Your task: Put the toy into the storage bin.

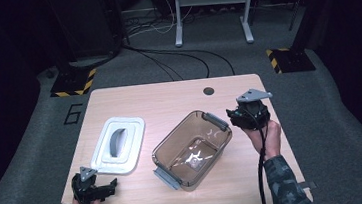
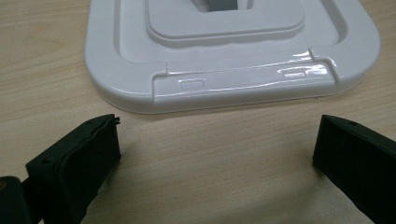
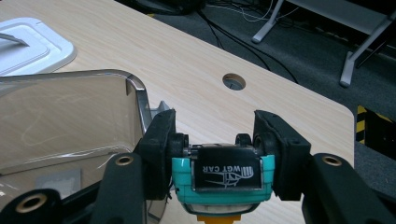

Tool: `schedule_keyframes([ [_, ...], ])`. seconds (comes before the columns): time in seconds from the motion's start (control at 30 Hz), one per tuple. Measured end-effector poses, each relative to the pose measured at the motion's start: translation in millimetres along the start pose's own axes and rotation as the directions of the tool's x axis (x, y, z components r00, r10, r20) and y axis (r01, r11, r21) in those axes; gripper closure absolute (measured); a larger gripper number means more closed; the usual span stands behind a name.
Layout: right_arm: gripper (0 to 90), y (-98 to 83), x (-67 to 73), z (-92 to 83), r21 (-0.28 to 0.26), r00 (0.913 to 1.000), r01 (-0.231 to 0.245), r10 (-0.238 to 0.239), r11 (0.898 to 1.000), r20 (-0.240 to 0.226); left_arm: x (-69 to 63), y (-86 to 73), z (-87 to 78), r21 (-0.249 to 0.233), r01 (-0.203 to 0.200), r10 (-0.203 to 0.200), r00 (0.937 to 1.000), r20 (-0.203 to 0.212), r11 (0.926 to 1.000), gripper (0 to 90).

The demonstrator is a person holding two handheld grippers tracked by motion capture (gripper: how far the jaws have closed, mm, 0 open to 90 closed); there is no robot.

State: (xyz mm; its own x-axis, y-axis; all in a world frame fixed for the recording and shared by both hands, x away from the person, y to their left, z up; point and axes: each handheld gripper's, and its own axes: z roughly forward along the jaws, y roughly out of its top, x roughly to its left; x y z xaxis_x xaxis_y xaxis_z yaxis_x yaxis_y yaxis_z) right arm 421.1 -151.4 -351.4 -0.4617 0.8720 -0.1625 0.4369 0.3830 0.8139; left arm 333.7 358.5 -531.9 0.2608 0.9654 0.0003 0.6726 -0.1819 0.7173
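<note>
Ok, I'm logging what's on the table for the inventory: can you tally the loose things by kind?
Clear plastic bin: 1
White lid: 1
Teal toy car, held in the right tool: 1
Total: 3

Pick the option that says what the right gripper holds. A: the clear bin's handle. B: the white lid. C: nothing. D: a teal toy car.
D: in the right gripper view the right gripper has its fingers pressed on both sides of a teal toy car, beside the clear bin; the white lid lies flat on the table.
</note>
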Motion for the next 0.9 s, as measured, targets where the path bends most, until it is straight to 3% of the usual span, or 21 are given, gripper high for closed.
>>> schedule_keyframes([
  [0.9, 49.7, 26.1, 24.4, 16.9, 0.014, 0.9966, 0.051, -0.050, 0.999, -0.066, 0.0, 0.0, 0.0, 0.000, 0.000, 0.000, 1.0000, 0.000, 1.0000, 0.2],
])
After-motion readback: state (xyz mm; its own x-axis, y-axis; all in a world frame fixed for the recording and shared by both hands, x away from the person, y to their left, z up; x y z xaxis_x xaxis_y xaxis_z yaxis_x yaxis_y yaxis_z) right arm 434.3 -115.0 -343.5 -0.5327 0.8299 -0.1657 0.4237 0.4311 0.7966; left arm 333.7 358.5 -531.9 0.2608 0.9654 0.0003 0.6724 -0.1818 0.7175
